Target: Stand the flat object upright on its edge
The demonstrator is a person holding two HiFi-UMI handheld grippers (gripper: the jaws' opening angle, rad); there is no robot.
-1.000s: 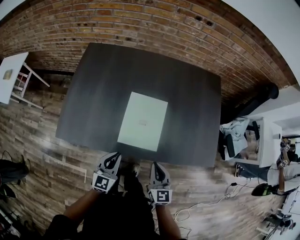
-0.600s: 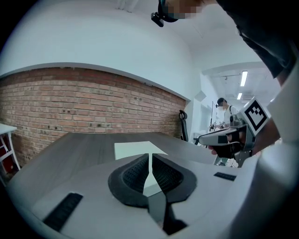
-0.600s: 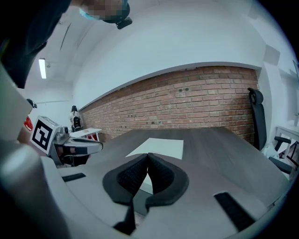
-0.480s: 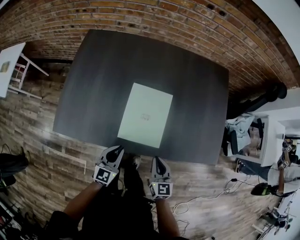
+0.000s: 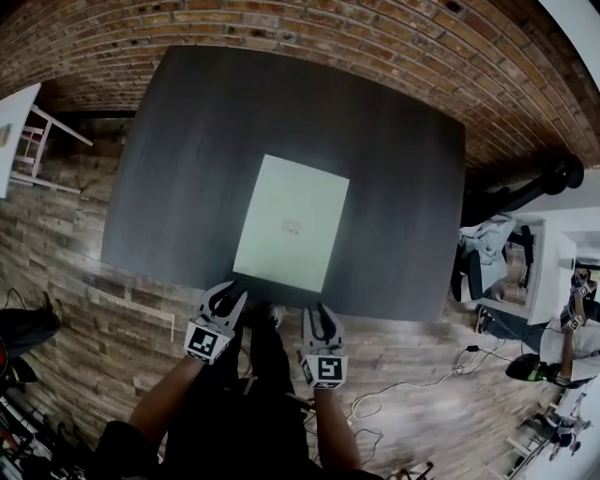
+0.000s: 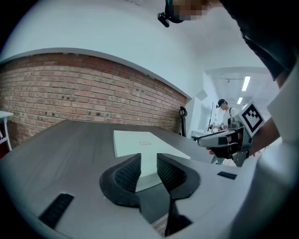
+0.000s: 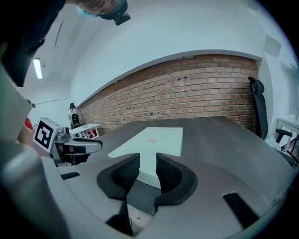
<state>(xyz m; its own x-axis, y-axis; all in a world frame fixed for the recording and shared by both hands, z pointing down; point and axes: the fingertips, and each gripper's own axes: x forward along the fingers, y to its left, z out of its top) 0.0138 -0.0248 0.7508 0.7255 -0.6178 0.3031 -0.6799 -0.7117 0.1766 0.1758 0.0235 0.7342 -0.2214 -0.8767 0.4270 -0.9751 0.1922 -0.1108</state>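
A pale flat rectangular board (image 5: 291, 223) lies flat on the dark grey table (image 5: 178, 141), reaching close to its near edge. My left gripper (image 5: 228, 298) hovers at that edge by the board's near left corner. Its jaws have just been opening, and a narrow gap with nothing in it shows between them. My right gripper (image 5: 319, 315) sits just short of the edge by the near right corner, and its jaws have also just opened on nothing. In the left gripper view the board (image 6: 140, 140) lies beyond the left gripper (image 6: 148, 169). The right gripper view shows the board (image 7: 156, 137) ahead of the right gripper (image 7: 147, 171).
A brick wall (image 5: 309, 28) runs behind the table. A white side table (image 5: 14, 131) stands at the far left. On the right are a dark office chair (image 5: 539, 183) and a white desk (image 5: 553, 272) with another person. Cables (image 5: 394, 398) lie on the wooden floor.
Both grippers have come closer to the table's near edge and the board. Their jaws, shut before, now stand slightly apart.
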